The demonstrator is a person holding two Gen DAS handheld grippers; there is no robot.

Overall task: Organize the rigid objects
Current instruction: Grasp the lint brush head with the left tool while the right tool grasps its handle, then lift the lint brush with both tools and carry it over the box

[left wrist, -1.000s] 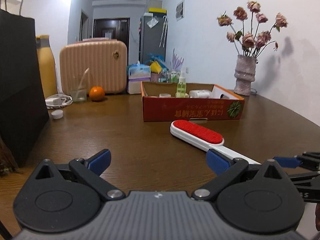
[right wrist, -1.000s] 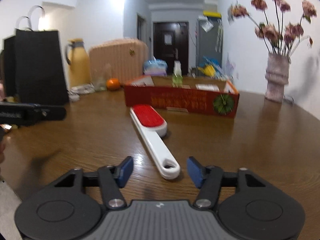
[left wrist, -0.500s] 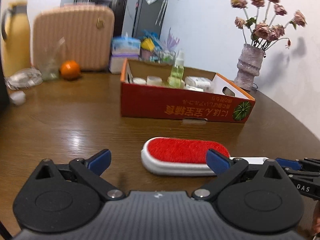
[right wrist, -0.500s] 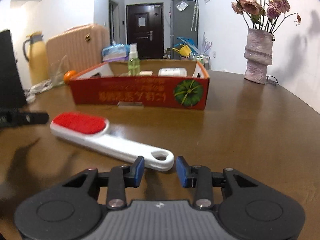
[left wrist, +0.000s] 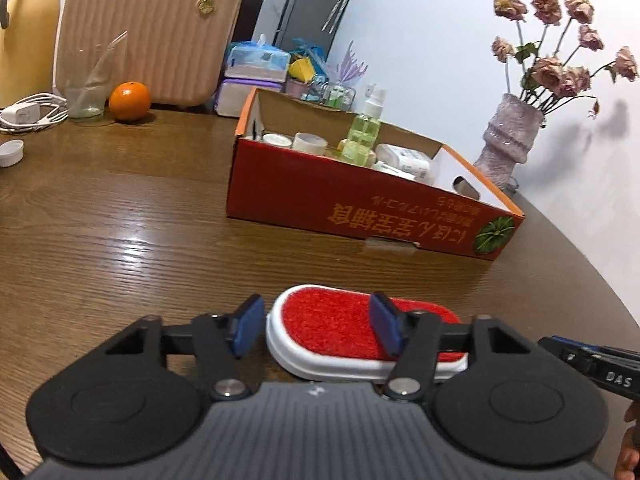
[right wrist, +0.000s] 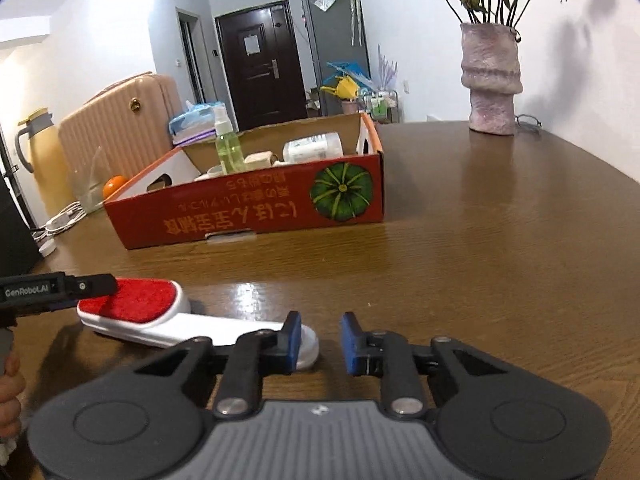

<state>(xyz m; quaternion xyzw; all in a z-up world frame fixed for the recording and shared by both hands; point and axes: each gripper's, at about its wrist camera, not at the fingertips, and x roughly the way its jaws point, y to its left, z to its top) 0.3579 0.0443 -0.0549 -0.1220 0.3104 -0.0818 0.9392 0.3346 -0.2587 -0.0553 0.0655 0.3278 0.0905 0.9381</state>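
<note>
Lint brush (left wrist: 344, 330) flat on bench (left wrist: 120, 248), six o'clock of red carton (left wrist: 360, 204). Left gripper (left wrist: 316, 330) just narrowed, straddling red head, pads not pressing. Right gripper (right wrist: 320, 340) just narrowed, handle tip beside left pad, not pinched. Risk: uneven closing skids brush sideways.

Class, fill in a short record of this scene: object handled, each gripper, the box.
Object: lint brush, flat on table
Left gripper: jaws just closing around red head, not clamped yet
Right gripper: jaws just closing, handle tip between them, gap remains
Box: behind brush, apart from it, holds a spray bottle
</note>
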